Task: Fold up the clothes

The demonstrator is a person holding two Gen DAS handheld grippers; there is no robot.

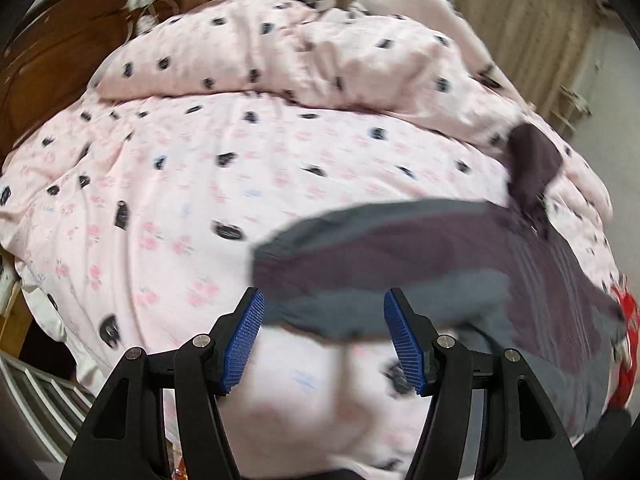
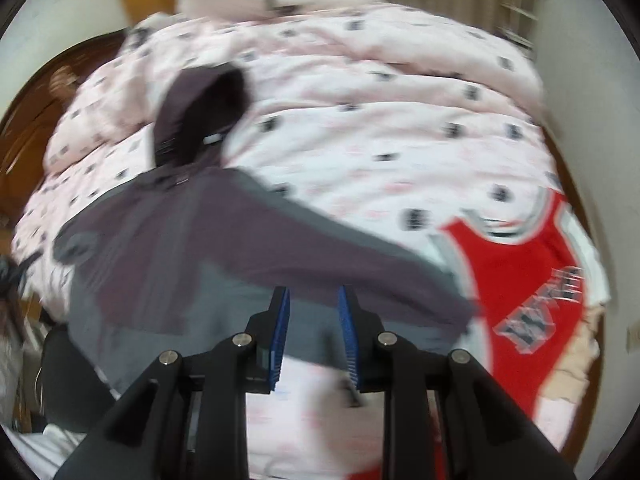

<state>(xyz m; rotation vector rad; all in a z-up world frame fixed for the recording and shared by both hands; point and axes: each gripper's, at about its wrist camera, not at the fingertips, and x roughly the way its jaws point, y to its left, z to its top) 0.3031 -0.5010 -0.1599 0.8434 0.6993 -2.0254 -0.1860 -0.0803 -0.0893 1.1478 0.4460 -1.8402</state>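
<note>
Left gripper [image 1: 324, 340] jaws parted, nothing in them, above the hooded jacket's [image 1: 440, 264] near hem | jacket spread flat on the pink bed [image 1: 160, 200], hood away from me, laid out for folding I judge | right gripper [image 2: 312, 336] narrowly parted, empty, over the same hem | red jersey [image 2: 520, 280] right of jacket, waiting.

Soft even daylight; heavy motion blur; fisheye-warped, vignetted edges.

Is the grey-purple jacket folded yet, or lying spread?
Partly folded: the jacket has both sleeves crossed over its body, hood extended flat on the bedspread.
</note>
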